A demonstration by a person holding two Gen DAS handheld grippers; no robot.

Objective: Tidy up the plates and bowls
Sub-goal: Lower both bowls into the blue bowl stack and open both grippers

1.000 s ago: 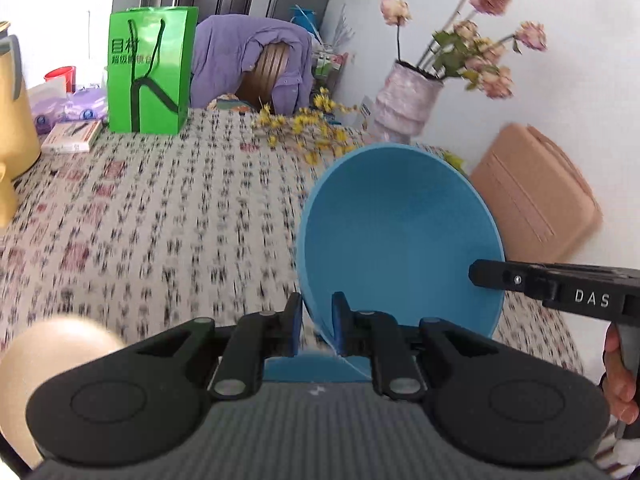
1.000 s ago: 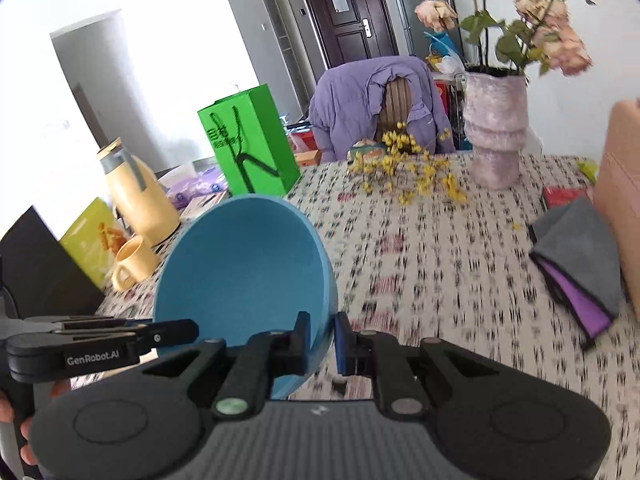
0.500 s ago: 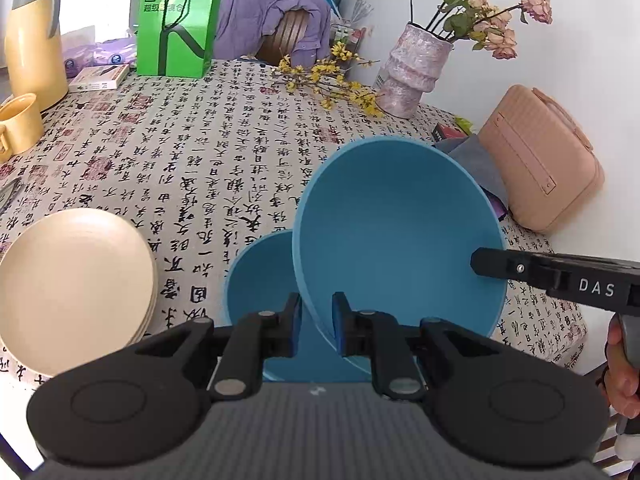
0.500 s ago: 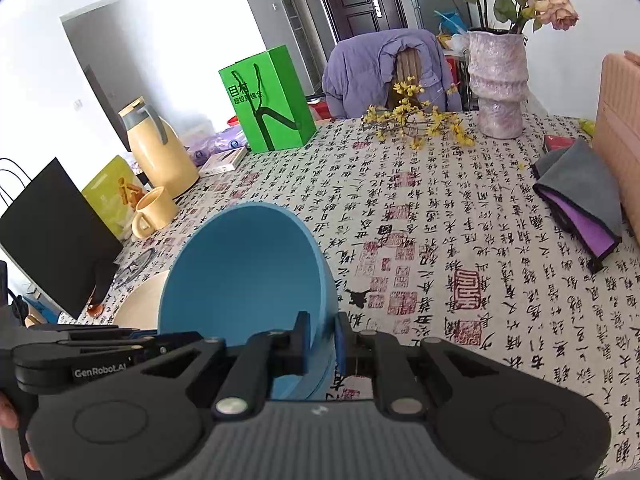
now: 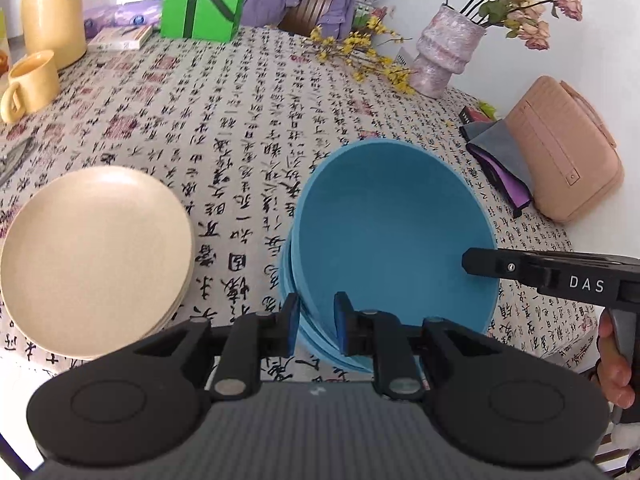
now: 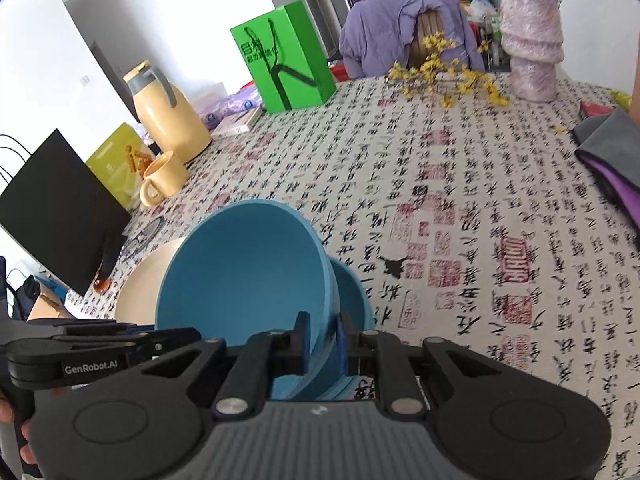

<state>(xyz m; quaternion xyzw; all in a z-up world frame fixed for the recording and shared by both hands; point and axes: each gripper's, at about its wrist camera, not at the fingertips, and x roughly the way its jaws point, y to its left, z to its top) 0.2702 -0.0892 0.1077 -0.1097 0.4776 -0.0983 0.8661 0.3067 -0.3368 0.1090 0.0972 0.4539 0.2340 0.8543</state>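
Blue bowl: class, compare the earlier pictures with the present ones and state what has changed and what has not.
The blue bowl, gripped at opposite rims by the left gripper and right gripper, has come down from above the table into the lower bowl, still tilted. The right gripper's jaws are now opening around the rim. The plates, mug and vase have stayed put.

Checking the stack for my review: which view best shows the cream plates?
The left wrist view: the cream plates lie in full sight beside the blue bowls. In the right wrist view only a sliver shows behind the held bowl.
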